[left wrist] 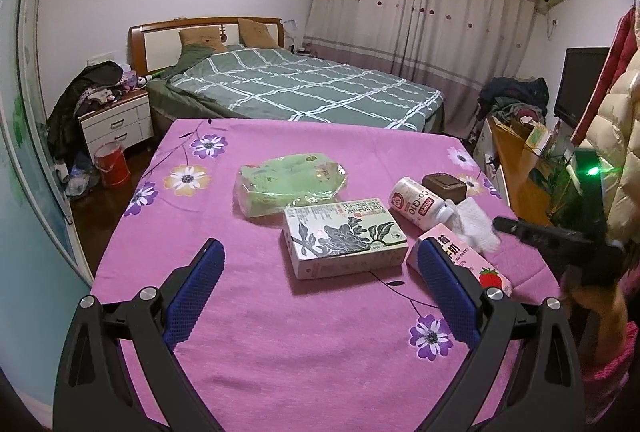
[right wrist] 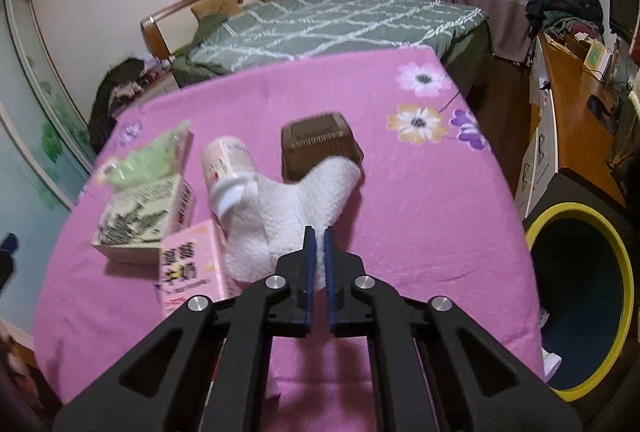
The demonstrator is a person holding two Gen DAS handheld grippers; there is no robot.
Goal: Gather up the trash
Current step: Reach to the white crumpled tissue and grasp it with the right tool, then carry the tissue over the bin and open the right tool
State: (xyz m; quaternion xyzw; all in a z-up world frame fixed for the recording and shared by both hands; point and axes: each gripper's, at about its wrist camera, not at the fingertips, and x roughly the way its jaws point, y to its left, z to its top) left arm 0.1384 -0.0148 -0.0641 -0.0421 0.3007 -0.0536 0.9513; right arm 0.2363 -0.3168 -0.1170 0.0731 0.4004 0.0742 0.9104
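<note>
The right gripper (right wrist: 319, 232) has its blue pads pinched together on the near end of a crumpled white paper towel (right wrist: 276, 220), which drapes over the pink flowered tablecloth (right wrist: 420, 199) between a pink milk carton (right wrist: 192, 264) on the left and a black bin with a yellow rim (right wrist: 580, 296) down on the right. The left gripper (left wrist: 320, 264) hangs wide open and empty over the near cloth. Farther out lie a white bottle (right wrist: 228, 159), a brown box (right wrist: 320, 147), a printed carton (left wrist: 344, 236) and a green packet (left wrist: 292, 183).
</note>
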